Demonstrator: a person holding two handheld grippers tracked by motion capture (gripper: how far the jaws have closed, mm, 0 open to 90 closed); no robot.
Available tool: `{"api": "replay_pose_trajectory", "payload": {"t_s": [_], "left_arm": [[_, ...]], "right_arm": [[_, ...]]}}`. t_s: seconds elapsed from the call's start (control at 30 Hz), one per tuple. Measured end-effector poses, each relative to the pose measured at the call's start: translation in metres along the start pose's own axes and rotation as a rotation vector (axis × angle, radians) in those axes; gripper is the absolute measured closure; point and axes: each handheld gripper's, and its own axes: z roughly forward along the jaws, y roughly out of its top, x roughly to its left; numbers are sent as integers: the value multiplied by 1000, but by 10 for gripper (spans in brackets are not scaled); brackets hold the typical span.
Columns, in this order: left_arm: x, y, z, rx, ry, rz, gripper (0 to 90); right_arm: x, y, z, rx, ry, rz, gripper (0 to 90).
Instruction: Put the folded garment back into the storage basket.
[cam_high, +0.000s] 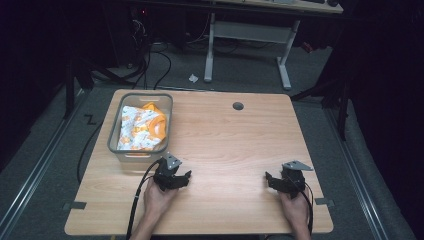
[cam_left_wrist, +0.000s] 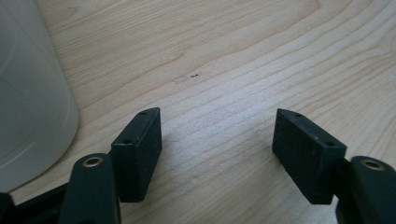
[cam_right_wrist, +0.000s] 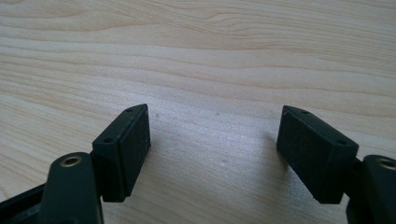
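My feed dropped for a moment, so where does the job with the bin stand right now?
Looks done: the orange and white packets lie inside the grey bin. In hand: nothing; the left claw and the right claw both rest open on the wooden table, the left one beside the bin. Left: no other loose item shows on the table.

Each hand-held gripper is black, the left hand-held gripper (cam_high: 185, 176) and the right hand-held gripper (cam_high: 270, 178) alike, topped by a grey three-cornered plate and trailing a black cable. The jaws are flat rectangular blocks with small screw holes, on arms with brass-coloured rivets. The person's forearms are bare of sleeves.
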Motion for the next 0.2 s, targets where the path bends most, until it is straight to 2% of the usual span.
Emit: {"api": "replay_pose_trajectory", "payload": {"t_s": [0.2], "left_arm": [[0, 0, 0, -1, -1, -2, 325]], "right_arm": [[0, 0, 0, 0, -1, 0, 262]]}}
